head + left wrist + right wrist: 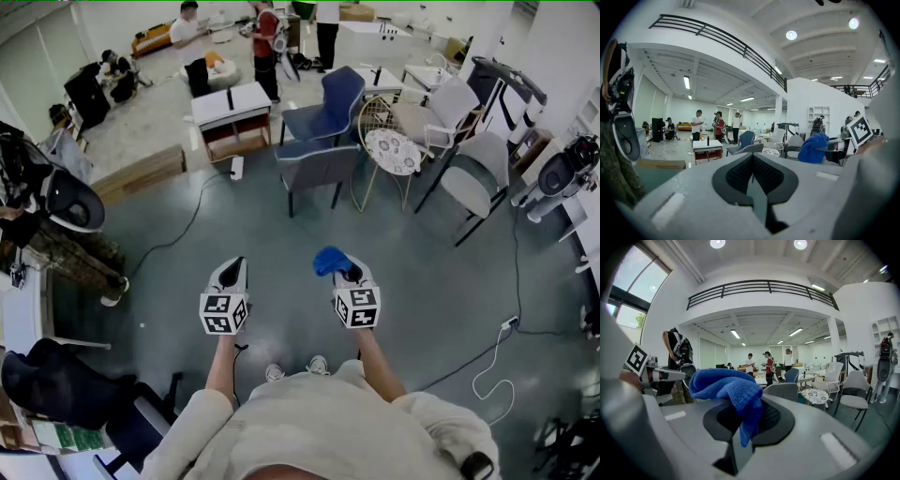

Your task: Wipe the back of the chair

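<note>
Right gripper view, blue cloth (727, 386) clamped in right gripper (742, 430) fingers, left gripper (753, 180) closed

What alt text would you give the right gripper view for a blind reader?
A crumpled blue cloth is clamped in the shut jaws of the grey right gripper. Beyond it, a grey chair stands in a bright hall with distant people.

Bunched blue cloth (328, 259) — in right gripper (346, 272), grey chair (317, 170) upright
</note>
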The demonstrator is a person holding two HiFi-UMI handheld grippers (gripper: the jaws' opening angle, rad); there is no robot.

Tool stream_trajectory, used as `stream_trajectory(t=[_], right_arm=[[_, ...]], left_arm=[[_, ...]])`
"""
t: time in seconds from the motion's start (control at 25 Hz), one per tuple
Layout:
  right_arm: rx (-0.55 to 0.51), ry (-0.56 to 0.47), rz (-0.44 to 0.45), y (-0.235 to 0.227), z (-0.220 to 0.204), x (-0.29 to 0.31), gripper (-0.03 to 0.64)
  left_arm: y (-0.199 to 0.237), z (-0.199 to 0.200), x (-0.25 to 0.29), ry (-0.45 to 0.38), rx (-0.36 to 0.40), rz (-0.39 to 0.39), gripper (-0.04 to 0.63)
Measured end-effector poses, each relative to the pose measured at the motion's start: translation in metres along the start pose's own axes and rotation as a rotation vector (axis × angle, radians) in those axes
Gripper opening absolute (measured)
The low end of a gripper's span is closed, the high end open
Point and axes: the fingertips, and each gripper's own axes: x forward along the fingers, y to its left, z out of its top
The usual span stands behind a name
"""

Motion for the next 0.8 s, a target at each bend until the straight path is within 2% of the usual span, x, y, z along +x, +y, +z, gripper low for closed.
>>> stream_trajectory(t=[0.48,0.8], right_arm=[[0.0,-0.012,0.013,-0.007,0.004,0.003,0.046],[-0.013,-0.024,0.02,-0.03,0.012,0.01,0.046]], left_arm=[[-0.007,-0.003,0.003,0.008,0.002,0.001,0.0],[-0.018,0.005,0.019,-0.001,0.012,0.012,0.0]])
